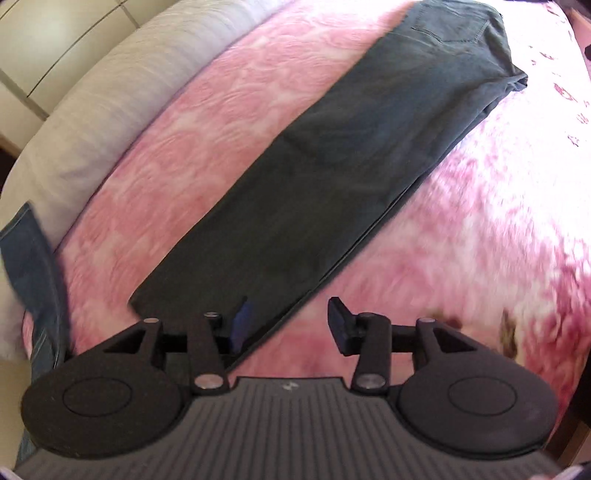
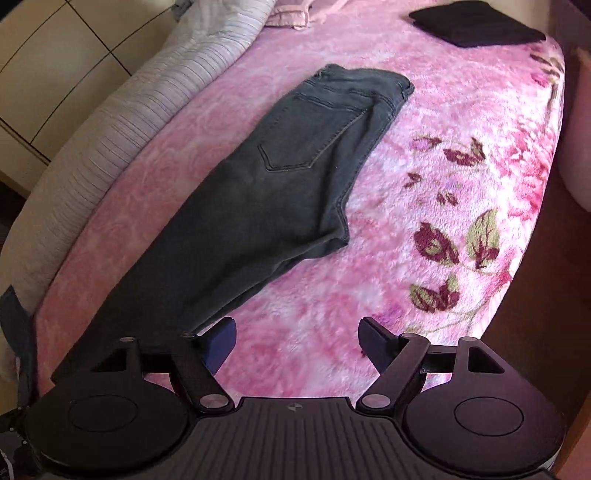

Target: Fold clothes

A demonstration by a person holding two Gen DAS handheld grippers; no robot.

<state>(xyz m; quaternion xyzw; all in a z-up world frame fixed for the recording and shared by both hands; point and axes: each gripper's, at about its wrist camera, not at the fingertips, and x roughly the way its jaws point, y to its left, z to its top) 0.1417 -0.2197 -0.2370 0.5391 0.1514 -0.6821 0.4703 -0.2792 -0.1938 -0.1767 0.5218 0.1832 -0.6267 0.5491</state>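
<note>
Jeans (image 2: 266,206) lie lengthwise-folded on pink blanket (image 2: 369,332); heavy, limp denim, probably best pinched at hem corners. Left gripper (image 1: 286,325) and right gripper (image 2: 297,341) both open, empty.

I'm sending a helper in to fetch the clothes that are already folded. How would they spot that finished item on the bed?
Start from the bed's pink floral blanket and look to its far corner, beyond the waistband of the long dark grey jeans. There lies a small black folded garment. Unlike the jeans, which stretch across the blanket, it is a compact, flat black rectangle.
</note>
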